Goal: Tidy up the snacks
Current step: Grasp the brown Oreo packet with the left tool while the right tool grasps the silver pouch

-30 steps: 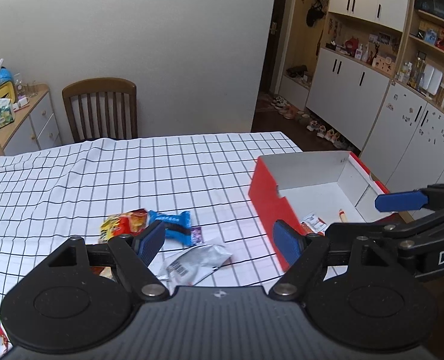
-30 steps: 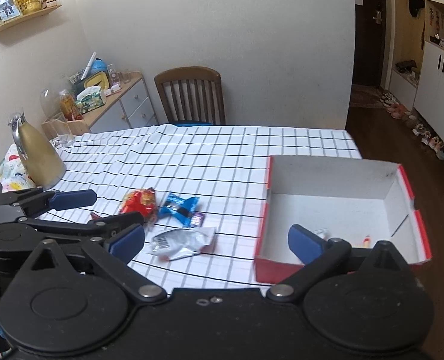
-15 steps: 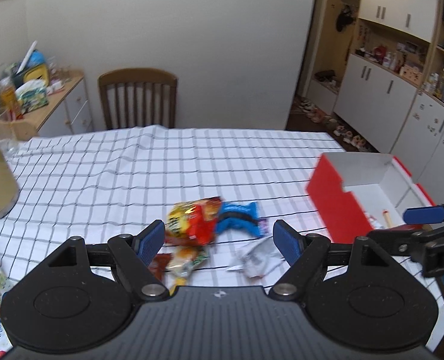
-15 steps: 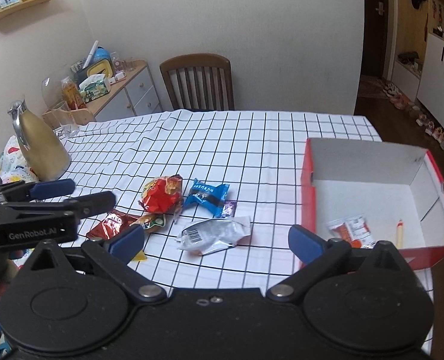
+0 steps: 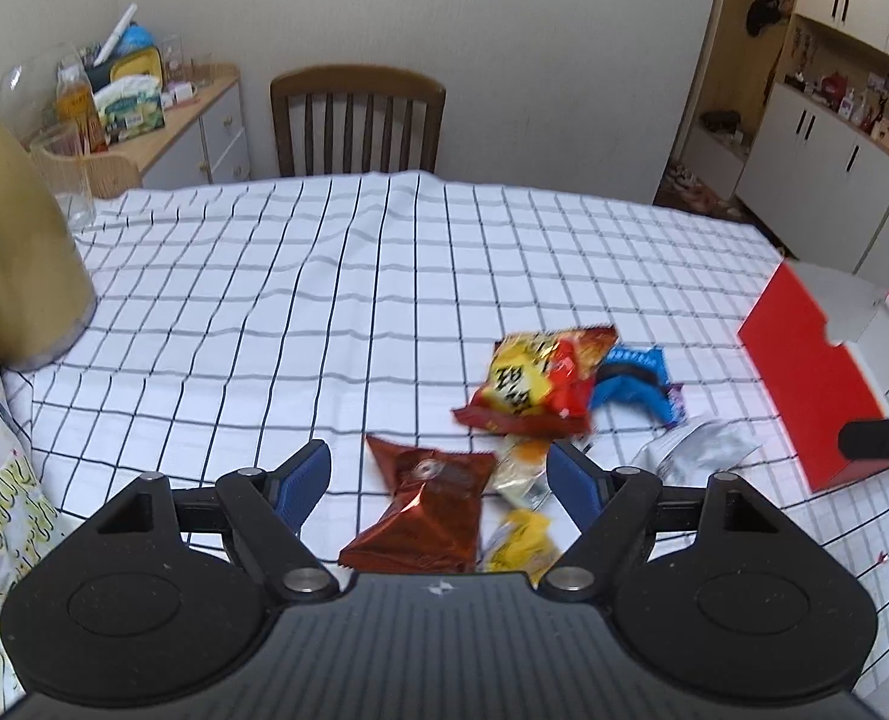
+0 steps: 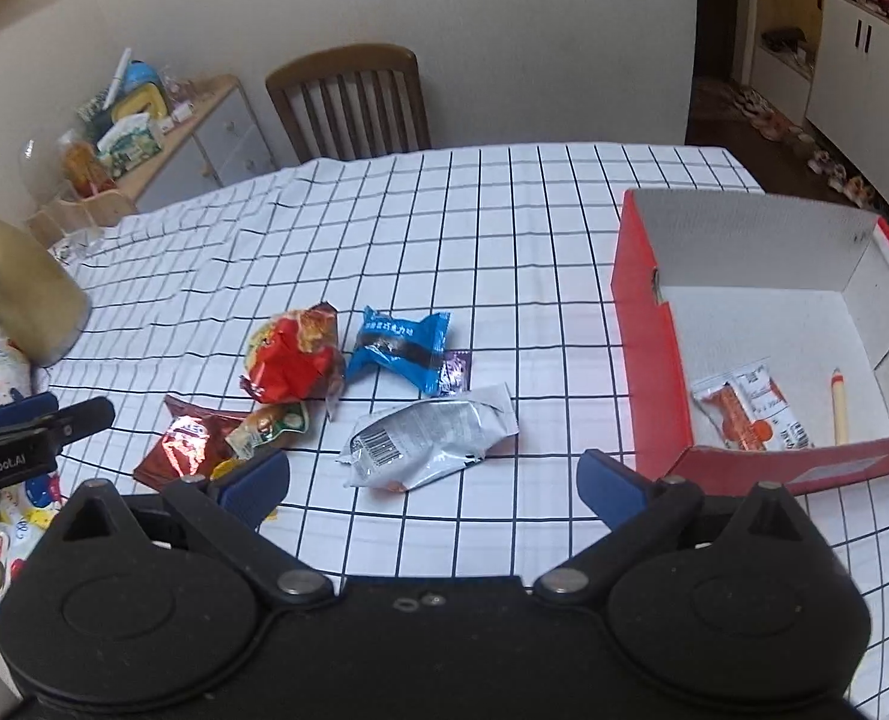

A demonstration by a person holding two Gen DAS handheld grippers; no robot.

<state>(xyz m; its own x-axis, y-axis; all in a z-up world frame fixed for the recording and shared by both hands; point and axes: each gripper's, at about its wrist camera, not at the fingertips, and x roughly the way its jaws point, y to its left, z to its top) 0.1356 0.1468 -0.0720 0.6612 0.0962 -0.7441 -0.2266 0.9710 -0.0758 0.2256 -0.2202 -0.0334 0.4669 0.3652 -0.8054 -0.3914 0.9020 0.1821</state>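
Snack packets lie on the checked tablecloth: a red-yellow bag [image 5: 540,381] [image 6: 294,354], a blue packet [image 5: 630,384] [image 6: 402,348], a silver pouch [image 6: 432,441] [image 5: 693,453], a dark red packet [image 5: 429,507] [image 6: 189,444] and small yellow-green ones [image 5: 519,540]. My left gripper [image 5: 438,483] is open, its fingers on either side of the dark red packet, and also shows at the left of the right wrist view [image 6: 54,420]. My right gripper [image 6: 432,483] is open, just before the silver pouch. A red box [image 6: 642,324] [image 5: 804,384] at right holds a white-orange sachet [image 6: 750,405] and a thin stick [image 6: 839,411].
A gold jug [image 5: 18,276] [image 6: 24,294] stands at the table's left edge beside a patterned bag [image 5: 0,468]. A wooden chair [image 5: 357,120] is behind the table. A sideboard with clutter [image 5: 144,114] is at far left, cabinets [image 5: 828,150] at right.
My left gripper has swung left, from the red box to over the dark red packet. My right gripper has pulled back from the box toward the silver pouch.
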